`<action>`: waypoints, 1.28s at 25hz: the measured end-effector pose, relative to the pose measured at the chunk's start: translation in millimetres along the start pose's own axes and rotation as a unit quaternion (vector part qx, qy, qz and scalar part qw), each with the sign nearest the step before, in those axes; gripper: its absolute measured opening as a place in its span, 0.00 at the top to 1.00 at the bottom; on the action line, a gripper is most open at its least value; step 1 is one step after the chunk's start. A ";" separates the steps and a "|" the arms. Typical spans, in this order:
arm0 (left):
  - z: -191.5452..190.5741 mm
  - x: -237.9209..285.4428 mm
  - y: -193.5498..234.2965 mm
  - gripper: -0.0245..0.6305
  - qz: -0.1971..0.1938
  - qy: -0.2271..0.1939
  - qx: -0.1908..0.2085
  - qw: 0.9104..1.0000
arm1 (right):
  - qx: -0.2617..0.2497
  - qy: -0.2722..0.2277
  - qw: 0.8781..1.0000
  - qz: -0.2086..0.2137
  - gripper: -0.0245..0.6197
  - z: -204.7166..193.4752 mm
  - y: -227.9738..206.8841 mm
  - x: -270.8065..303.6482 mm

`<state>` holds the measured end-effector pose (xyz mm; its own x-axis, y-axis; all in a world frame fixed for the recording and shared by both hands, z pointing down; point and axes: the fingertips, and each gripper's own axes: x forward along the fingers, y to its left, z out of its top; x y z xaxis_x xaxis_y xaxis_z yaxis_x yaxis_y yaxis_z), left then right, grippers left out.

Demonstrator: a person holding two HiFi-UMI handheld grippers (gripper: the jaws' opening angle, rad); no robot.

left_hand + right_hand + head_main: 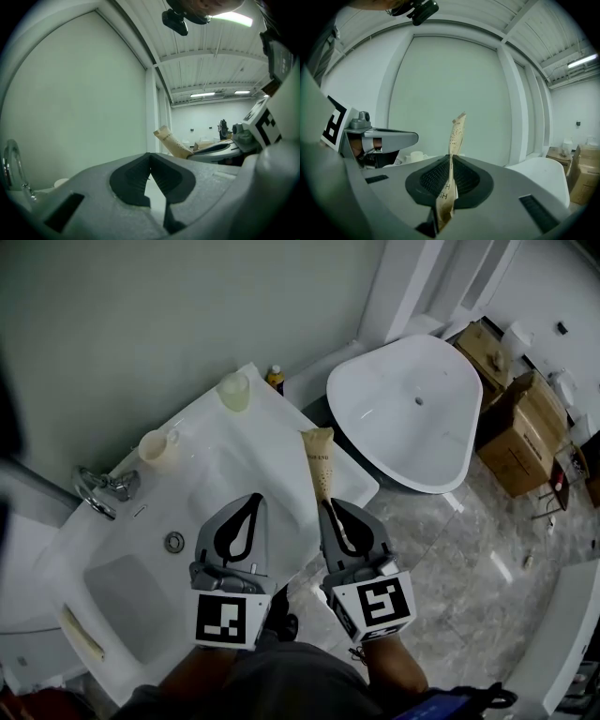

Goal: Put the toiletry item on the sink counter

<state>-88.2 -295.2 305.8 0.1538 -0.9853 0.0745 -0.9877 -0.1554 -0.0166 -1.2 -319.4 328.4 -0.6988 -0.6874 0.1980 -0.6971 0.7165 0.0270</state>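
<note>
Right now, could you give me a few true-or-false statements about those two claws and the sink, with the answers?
1. The right claw is shut on a beige tube. True.
2. The left claw holds a cup. False: it is shut and empty.
3. The tube lies flat on the sink counter. False: the right claw holds it up.
4. A pale cup stands on the counter by the wall. True.
</note>
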 end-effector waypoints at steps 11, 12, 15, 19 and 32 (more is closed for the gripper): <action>-57.1 66.3 63.9 0.95 0.023 0.044 -0.015 0.999 | 0.008 0.068 0.997 0.025 0.92 -50.7 -20.1 100.8; -62.3 70.8 67.9 0.95 0.025 0.050 -0.018 0.998 | 0.009 0.074 0.997 0.028 0.92 -55.7 -21.6 107.5; -77.4 86.2 77.3 0.95 0.029 0.062 -0.025 0.997 | 0.013 0.090 0.995 0.036 0.92 -71.8 -26.6 126.2; -94.1 99.8 87.4 0.95 0.034 0.076 -0.036 0.996 | 0.019 0.110 0.993 0.044 0.92 -89.6 -30.8 145.2; -142.1 121.4 106.2 0.95 0.042 0.114 -0.056 0.991 | 0.039 0.159 0.985 0.056 0.92 -144.7 -34.3 182.8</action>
<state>-178.4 -421.2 454.7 0.0736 -0.9507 0.3013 -0.9956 -0.0524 0.0778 -81.9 -452.3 505.5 -0.6946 -0.5236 0.4934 -0.6378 0.7654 -0.0857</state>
